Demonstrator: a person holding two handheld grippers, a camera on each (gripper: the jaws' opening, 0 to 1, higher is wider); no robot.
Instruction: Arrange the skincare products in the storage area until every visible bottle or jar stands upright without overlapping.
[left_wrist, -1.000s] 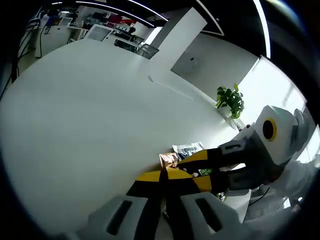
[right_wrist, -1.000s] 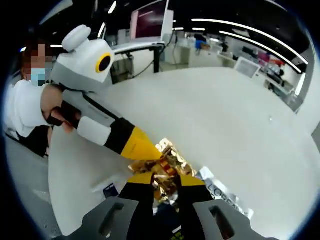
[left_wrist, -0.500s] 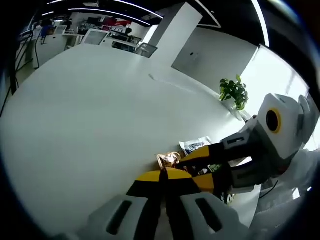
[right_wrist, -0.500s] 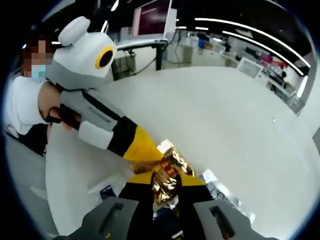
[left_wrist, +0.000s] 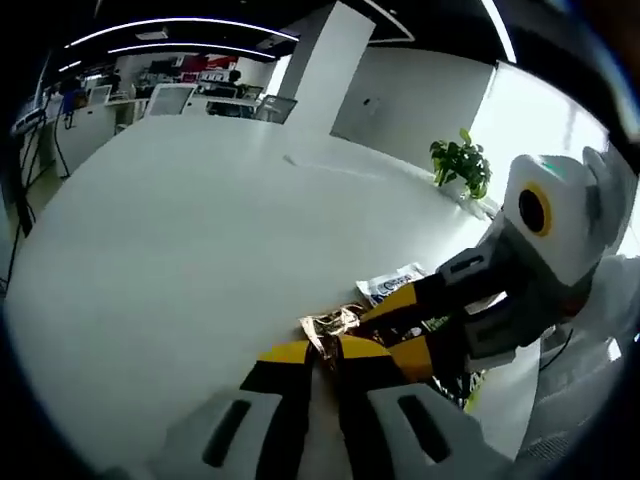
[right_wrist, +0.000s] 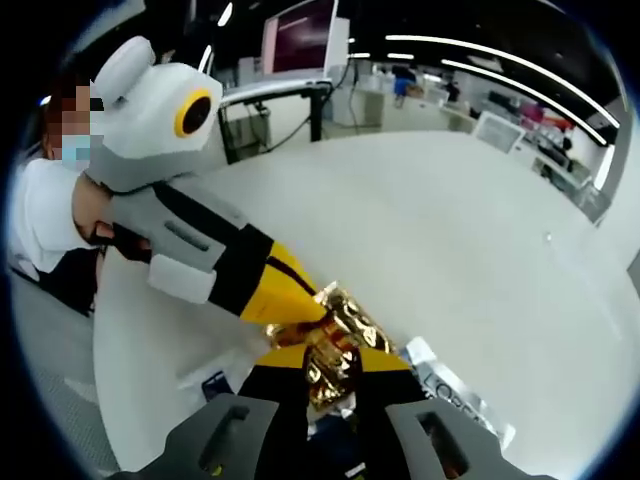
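table (left_wrist: 180, 230) ahead: open | near jaws: gold packet (right_wrist: 335, 345), sachet (right_wrist: 455, 395)

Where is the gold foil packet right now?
In the right gripper view the gold foil packet sits low at centre, between the right claw and the tip of the left claw, above the white table, with a silver sachet just to its right.

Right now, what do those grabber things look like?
Each hand-held gripper has a chunky white-and-grey body with a yellow-ringed round spot, then a black band and yellow and black jaws: the left hand-held gripper, the right hand-held gripper. The person holding them wears a white top.
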